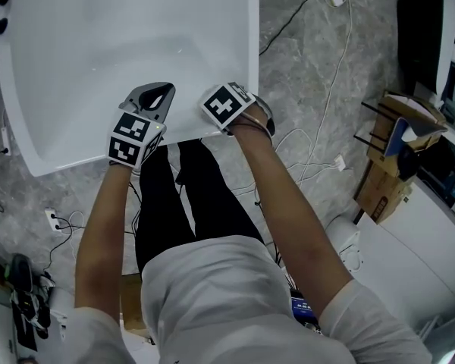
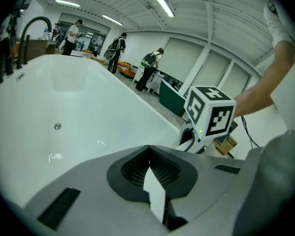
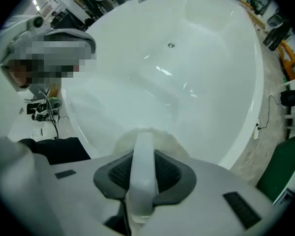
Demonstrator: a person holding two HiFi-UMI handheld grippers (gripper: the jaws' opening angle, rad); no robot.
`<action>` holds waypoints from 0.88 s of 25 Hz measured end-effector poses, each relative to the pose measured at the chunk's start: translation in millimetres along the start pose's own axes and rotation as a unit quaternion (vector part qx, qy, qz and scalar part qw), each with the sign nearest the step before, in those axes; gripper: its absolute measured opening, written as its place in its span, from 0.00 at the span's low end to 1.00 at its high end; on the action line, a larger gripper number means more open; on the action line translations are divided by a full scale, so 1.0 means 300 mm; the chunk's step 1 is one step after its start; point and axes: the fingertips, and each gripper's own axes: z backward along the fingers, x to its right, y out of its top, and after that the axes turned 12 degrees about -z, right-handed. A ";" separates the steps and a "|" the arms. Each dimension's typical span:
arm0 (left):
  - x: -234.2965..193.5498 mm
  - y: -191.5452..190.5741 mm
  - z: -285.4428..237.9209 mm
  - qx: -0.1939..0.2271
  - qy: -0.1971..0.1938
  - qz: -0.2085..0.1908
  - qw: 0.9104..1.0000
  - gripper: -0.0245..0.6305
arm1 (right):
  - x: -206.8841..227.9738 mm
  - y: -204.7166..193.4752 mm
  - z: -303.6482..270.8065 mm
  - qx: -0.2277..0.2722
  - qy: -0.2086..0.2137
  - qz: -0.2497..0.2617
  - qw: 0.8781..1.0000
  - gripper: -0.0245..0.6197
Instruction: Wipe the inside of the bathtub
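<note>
My right gripper (image 3: 143,132) is clamped on the white handle of a brush (image 3: 141,171), whose pale head sits at the near end of the bathtub (image 1: 98,44). My left gripper (image 2: 148,149), just left of it, looks closed on nothing. The basin runs lengthwise away toward the far end, so I judge the right should lead.

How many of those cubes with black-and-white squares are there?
2. The left cube rides on the left gripper, the right cube on the right gripper, which grips a white handle. Both are side by side at the bathtub's near rim. None seems hidden.
</note>
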 end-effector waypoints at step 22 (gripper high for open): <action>-0.214 -0.130 -0.112 -0.006 -0.034 -0.001 0.999 0.05 | 0.004 0.192 -0.241 -0.020 0.037 -0.011 0.999 0.19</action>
